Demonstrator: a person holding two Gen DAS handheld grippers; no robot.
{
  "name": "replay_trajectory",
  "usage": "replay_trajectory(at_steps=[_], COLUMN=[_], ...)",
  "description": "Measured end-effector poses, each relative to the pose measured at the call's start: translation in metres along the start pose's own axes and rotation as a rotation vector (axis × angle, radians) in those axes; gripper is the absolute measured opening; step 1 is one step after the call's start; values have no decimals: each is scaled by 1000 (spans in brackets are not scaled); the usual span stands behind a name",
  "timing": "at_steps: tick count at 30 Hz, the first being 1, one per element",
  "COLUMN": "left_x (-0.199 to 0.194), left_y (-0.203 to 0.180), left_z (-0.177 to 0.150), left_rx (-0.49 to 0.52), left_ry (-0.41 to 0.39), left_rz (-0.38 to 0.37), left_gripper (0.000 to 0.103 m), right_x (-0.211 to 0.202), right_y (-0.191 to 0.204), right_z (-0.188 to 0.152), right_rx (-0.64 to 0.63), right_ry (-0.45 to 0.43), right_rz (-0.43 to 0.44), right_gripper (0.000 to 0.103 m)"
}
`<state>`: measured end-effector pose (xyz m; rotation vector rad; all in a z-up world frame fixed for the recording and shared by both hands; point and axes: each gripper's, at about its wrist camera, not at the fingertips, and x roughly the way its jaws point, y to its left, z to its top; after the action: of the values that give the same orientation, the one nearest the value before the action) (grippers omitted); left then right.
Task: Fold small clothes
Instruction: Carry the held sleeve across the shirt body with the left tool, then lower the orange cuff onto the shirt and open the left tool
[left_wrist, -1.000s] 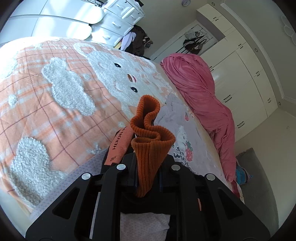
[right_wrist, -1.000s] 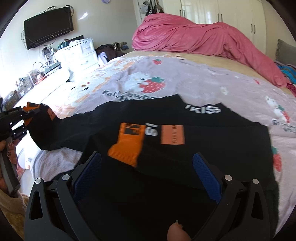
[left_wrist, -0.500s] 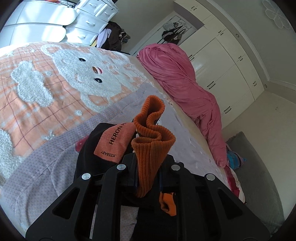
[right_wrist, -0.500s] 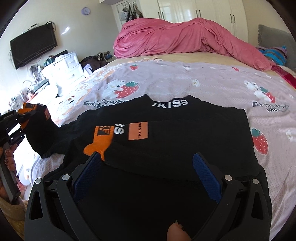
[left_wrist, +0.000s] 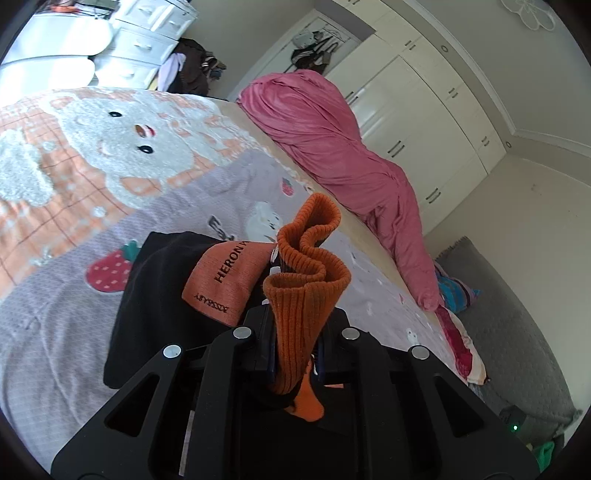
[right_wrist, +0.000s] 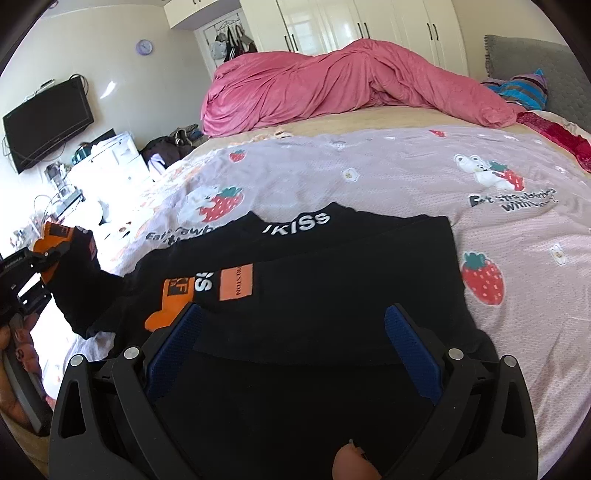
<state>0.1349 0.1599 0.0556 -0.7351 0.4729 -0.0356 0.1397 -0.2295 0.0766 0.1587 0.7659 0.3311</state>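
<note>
A black sweater (right_wrist: 332, 295) with orange patches is seen spread on a strawberry-print bedsheet (right_wrist: 369, 173), its body lying flat in the near middle of the bed. The left tool (left_wrist: 295, 350) is clamped shut on the ribbed orange cuff (left_wrist: 306, 280) of one sleeve, which stands bunched above the jaws. Compared with a second earlier, that sleeve has been carried inward from the bear-patterned blanket (left_wrist: 92, 147) at the far left toward the sweater's body, and more black fabric is now seen beneath the tool. The sleeve fold is judged to be under way but not yet laid down.

The right tool (right_wrist: 291, 350) is held low over the near hem with its blue pads (right_wrist: 413, 354) spread wide apart and nothing gripped between them. The other sleeve, with its orange cuff (right_wrist: 166, 306), is already folded across the chest.

Whether the right tool's fingers touch the cloth cannot be made out. The sweater's near edge is cut off behind both tools, its white lettering is only partly readable, and a pink duvet (right_wrist: 332, 85) is heaped along the far side.
</note>
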Motion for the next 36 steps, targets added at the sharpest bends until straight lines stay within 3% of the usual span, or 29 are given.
replay_trajectory(at_steps=[16, 36], left_x=[50, 86], left_y=[-51, -87], left_z=[-40, -84], left_rx=[118, 224], left_ry=[149, 300], left_rz=[-132, -194], left_gripper=[8, 8], right_x=[-16, -33], right_y=[-49, -88], right_z=[9, 10], right_rx=[102, 190], right_ry=[-42, -74], right_rz=[-60, -111], right_gripper=[99, 99])
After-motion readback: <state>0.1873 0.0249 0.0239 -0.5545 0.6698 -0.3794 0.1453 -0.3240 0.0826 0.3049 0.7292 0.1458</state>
